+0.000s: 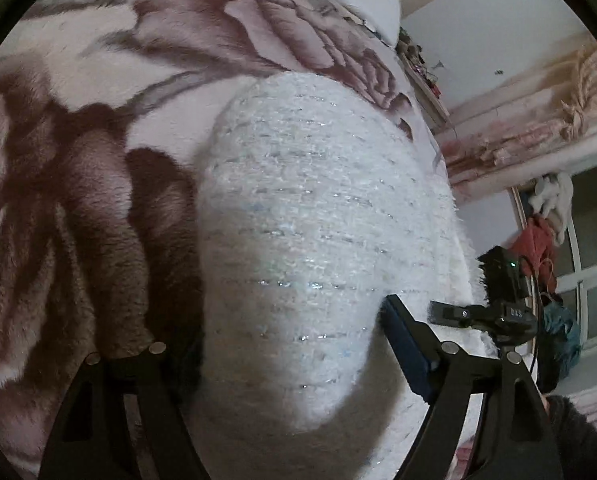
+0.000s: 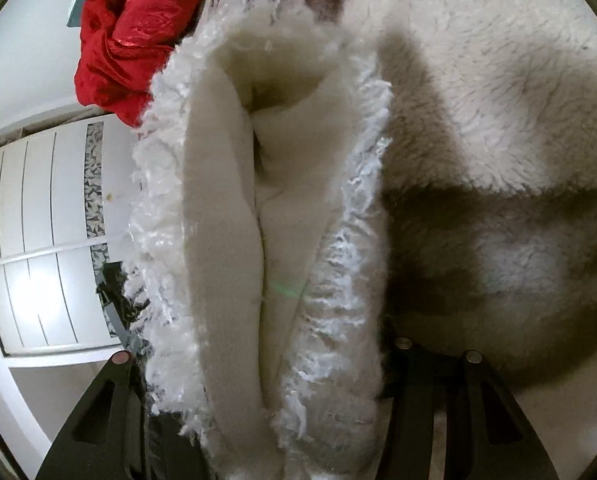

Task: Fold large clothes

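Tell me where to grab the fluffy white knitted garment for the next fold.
Grip the fluffy white knitted garment on its shaggy fringed edge, coming in from the plush floral blanket side; that edge stands up as a thick ridge, which should suit the tongs.

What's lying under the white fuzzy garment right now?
The white fuzzy garment lies on a plush floral blanket, which shows all around it. Whatever sits directly beneath the garment is covered and cannot be seen.
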A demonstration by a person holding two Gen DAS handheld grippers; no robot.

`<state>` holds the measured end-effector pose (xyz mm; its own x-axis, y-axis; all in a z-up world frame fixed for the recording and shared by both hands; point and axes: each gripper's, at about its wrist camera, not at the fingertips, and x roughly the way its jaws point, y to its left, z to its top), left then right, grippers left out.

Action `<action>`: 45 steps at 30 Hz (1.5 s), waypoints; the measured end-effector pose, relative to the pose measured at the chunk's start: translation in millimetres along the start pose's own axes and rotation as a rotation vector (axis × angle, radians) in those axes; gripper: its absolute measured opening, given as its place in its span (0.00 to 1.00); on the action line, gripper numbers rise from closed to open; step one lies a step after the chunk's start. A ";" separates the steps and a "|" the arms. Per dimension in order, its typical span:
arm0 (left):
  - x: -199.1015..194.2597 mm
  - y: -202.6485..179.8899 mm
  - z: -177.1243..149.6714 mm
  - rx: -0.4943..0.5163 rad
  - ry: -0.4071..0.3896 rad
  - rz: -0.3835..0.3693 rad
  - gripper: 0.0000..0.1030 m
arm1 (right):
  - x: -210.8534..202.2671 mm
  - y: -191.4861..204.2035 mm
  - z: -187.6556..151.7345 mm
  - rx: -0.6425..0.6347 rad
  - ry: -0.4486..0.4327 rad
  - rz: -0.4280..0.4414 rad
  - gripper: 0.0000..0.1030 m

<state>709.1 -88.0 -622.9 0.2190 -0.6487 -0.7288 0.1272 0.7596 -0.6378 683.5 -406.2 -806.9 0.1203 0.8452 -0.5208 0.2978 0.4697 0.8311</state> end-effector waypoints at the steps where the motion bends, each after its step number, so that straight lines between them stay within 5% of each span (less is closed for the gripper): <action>1: -2.3 -2.1 -2.1 -0.002 0.001 0.007 0.78 | -2.3 -0.8 0.2 0.002 -0.008 -0.007 0.57; 6: -21.1 -23.6 -1.6 0.013 -0.014 0.114 0.78 | 18.7 51.0 -8.9 -0.040 -0.050 -0.229 0.70; 13: -55.2 -66.0 -43.9 0.158 -0.102 0.473 0.94 | 8.0 138.1 -87.1 -0.226 -0.248 -0.792 0.84; 18: -64.6 -87.0 -79.8 0.195 -0.136 0.632 0.96 | 5.8 168.2 -119.6 -0.296 -0.325 -1.052 0.89; 19: -65.2 -90.3 -82.3 0.196 -0.141 0.645 0.96 | -28.1 162.6 -127.2 -0.299 -0.332 -1.063 0.89; 28: -125.6 -151.4 -125.7 0.180 -0.216 0.656 0.96 | -96.0 200.4 -231.2 -0.325 -0.431 -1.111 0.90; 45: -327.4 -357.5 -248.9 0.228 -0.386 0.637 0.96 | -268.2 391.3 -476.3 -0.445 -0.662 -1.043 0.90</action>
<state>351.2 -158.8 -218.1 0.6325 -0.0532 -0.7727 0.0506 0.9983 -0.0273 316.6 -327.6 -249.1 0.5018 -0.1889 -0.8441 0.2128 0.9728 -0.0912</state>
